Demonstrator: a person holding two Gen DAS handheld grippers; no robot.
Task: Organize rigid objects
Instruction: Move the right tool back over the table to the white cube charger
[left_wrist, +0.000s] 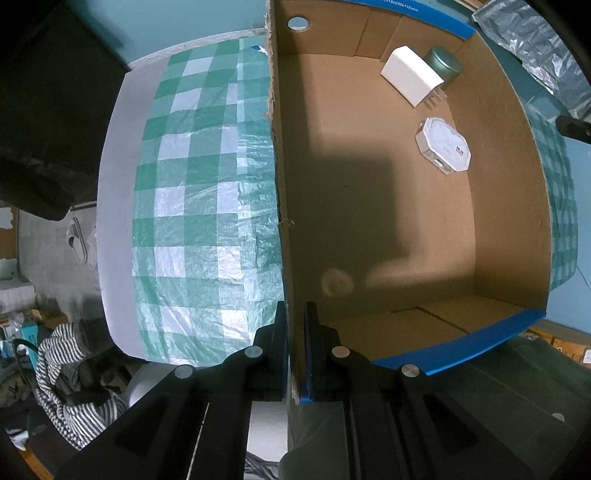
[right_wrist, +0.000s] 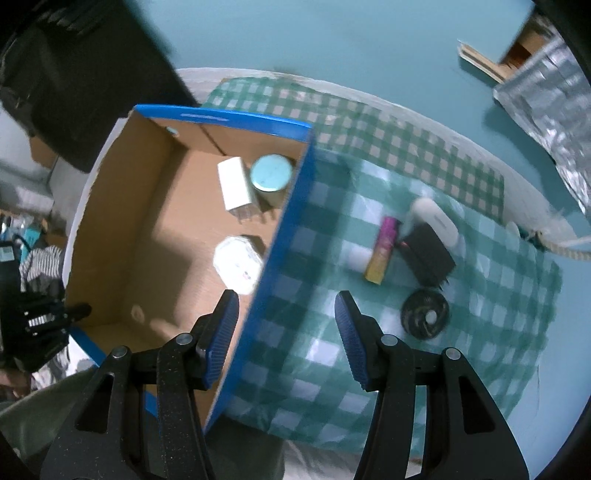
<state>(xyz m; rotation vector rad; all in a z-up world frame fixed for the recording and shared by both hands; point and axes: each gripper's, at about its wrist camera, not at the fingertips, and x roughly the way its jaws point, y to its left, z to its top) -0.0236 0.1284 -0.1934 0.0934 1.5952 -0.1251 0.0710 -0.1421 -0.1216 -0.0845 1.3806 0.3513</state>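
Observation:
A cardboard box with blue outer walls stands on the checked cloth. My left gripper is shut on the box's left wall. Inside lie a white charger, a grey round tin and a white octagonal case; they also show in the right wrist view: the charger, the tin, the case. My right gripper is open and empty above the box's right wall. On the cloth to the right lie a pink-yellow tube, a black adapter, a white oval device and a black disc.
The green-white checked cloth covers the table. A silver foil bag is at the far right. Striped clothing and clutter lie on the floor at the left.

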